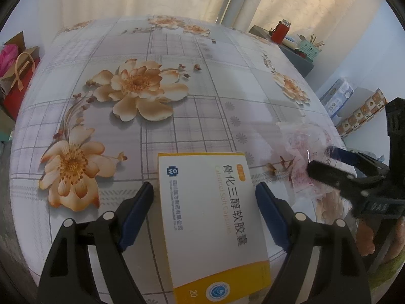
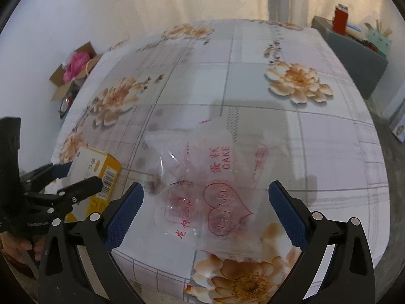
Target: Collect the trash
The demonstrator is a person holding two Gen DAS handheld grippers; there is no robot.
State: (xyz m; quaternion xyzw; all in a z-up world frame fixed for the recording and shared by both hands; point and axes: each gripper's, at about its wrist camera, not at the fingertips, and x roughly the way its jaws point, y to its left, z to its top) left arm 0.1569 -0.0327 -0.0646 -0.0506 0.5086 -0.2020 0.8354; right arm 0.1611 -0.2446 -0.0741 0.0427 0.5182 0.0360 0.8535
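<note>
The pick-up step is in hand: the medicine box [image 1: 212, 223] lies on the table [image 1: 177, 126] between the spread left gripper [image 1: 204, 193], the cake wrapper [image 2: 210, 192] beneath the released right gripper [image 2: 206, 195]; closing is judged next

The left gripper [image 1: 204, 192] stood with its jaws wide, a white and yellow medicine box [image 1: 211, 224] lying lengthwise between them on the flowered tablecloth [image 1: 177, 116]. The blue pads [image 1: 138, 212] flanked the box, with a narrow gap on the left side; contact on the right could not be told. Well off to the right of the jaws, the right gripper [image 1: 326, 159] reached over a clear plastic wrapper [image 1: 303, 152] printed in red.
</note>
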